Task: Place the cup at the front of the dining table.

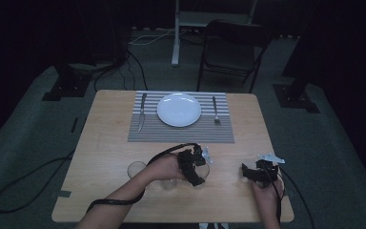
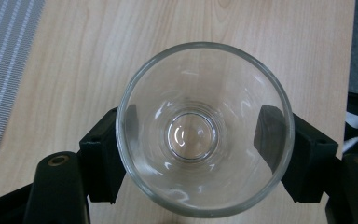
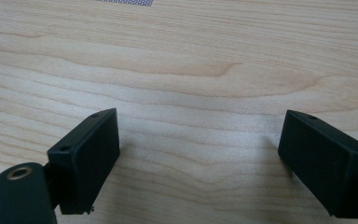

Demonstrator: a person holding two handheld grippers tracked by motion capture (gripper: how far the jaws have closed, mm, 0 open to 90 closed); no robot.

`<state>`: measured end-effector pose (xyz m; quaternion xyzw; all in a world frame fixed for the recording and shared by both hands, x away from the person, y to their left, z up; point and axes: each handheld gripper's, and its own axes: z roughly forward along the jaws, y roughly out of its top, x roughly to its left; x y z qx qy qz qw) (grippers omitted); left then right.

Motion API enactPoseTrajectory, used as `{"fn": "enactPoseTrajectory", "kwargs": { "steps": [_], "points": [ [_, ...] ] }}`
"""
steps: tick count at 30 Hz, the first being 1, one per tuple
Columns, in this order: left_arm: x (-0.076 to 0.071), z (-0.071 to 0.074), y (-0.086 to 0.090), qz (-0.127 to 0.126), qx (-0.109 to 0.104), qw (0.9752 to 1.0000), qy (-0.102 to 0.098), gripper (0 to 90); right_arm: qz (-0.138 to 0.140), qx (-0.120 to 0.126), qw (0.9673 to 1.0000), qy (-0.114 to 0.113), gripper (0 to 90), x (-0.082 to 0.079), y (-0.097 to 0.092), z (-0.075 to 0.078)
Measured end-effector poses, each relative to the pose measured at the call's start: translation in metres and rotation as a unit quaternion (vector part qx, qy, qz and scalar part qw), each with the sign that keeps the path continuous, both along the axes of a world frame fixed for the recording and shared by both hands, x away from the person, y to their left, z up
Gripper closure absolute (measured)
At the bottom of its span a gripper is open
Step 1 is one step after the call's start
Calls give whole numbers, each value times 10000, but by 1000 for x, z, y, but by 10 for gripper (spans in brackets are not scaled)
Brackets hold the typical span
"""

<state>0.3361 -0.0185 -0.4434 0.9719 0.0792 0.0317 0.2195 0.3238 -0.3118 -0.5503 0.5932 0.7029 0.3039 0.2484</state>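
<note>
A clear drinking glass point(image 2: 191, 70) stands upright on the wooden table point(image 1: 105, 143), and I look straight down into it in the left gripper view. My left gripper point(image 2: 205, 140) is shut on it, one black pad point(image 2: 100, 158) pressed against each side of its wall. In the high view this gripper point(image 1: 194, 167) sits at the table's front middle with the glass point(image 1: 202, 171) in it. My right gripper point(image 1: 259, 174) rests to the right near the front edge. Its jaws point(image 3: 200, 154) stand open over bare wood with nothing between them.
A second empty glass point(image 1: 136, 169) stands left of my left hand. At the far side a striped placemat point(image 1: 181, 136) carries a white plate point(image 1: 178, 109), a knife point(image 1: 142, 112) on its left and a fork point(image 1: 215, 110) on its right. A folding chair point(image 1: 233, 47) stands beyond the table.
</note>
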Motion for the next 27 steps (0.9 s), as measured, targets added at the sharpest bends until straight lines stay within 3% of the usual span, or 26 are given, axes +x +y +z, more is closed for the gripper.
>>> {"fn": "enactPoseTrajectory", "kwargs": {
  "steps": [13, 27],
  "points": [
    [7, 6, 2, 292, -164, 9994, -102, 286, -4, 4, 10000, 2, 124, 0, 0, 0],
    [17, 19, 11, 675, -289, 9965, -394, 286, 1, -6, 10000, 2, 124, 0, 0, 0]
  ]
}}
